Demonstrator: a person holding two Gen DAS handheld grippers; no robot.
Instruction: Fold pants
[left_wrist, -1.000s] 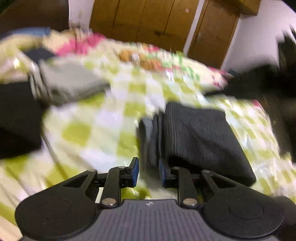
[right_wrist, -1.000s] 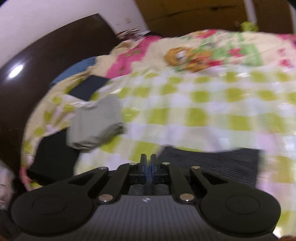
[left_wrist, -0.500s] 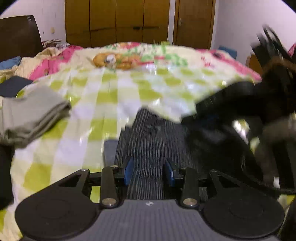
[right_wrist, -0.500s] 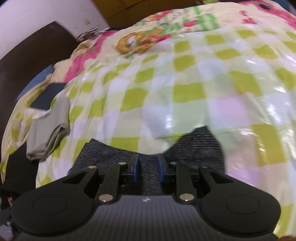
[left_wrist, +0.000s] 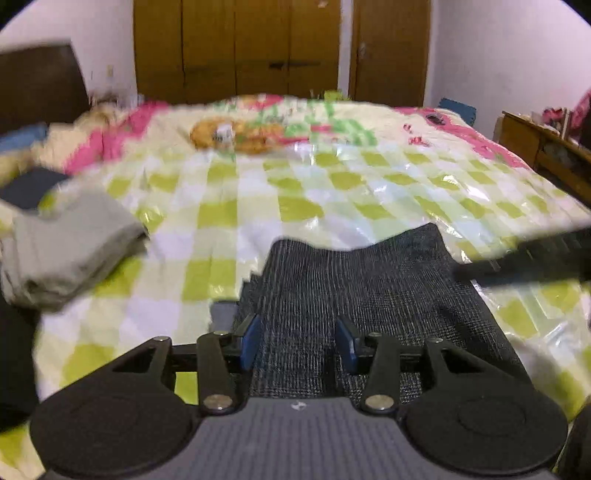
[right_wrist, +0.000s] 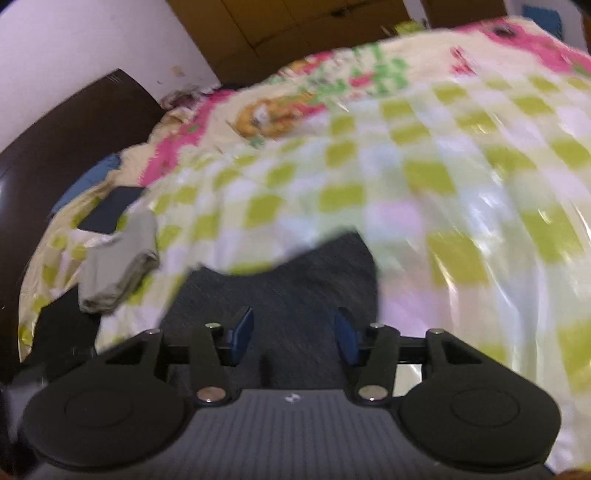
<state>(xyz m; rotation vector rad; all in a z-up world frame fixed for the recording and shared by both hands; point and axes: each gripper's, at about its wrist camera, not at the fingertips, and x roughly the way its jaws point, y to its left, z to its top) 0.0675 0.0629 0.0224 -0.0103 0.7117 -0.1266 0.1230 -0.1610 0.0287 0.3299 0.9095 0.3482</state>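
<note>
We see the folded dark striped pants (left_wrist: 369, 291) lying on the green-checked bedspread (left_wrist: 258, 206), with our left gripper (left_wrist: 298, 341) and right gripper (right_wrist: 293, 336) both over them, jaws just opened partway, gripping nothing, a folded grey garment (left_wrist: 70, 251) well apart.

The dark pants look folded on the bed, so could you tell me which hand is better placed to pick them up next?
Probably left. The left gripper sits open over the pants, steady and sharp. The right gripper, also open above them, is motion-blurred.

Pants (left_wrist: 369, 280) on bed (left_wrist: 295, 192); folded cloth (left_wrist: 70, 247) left
</note>
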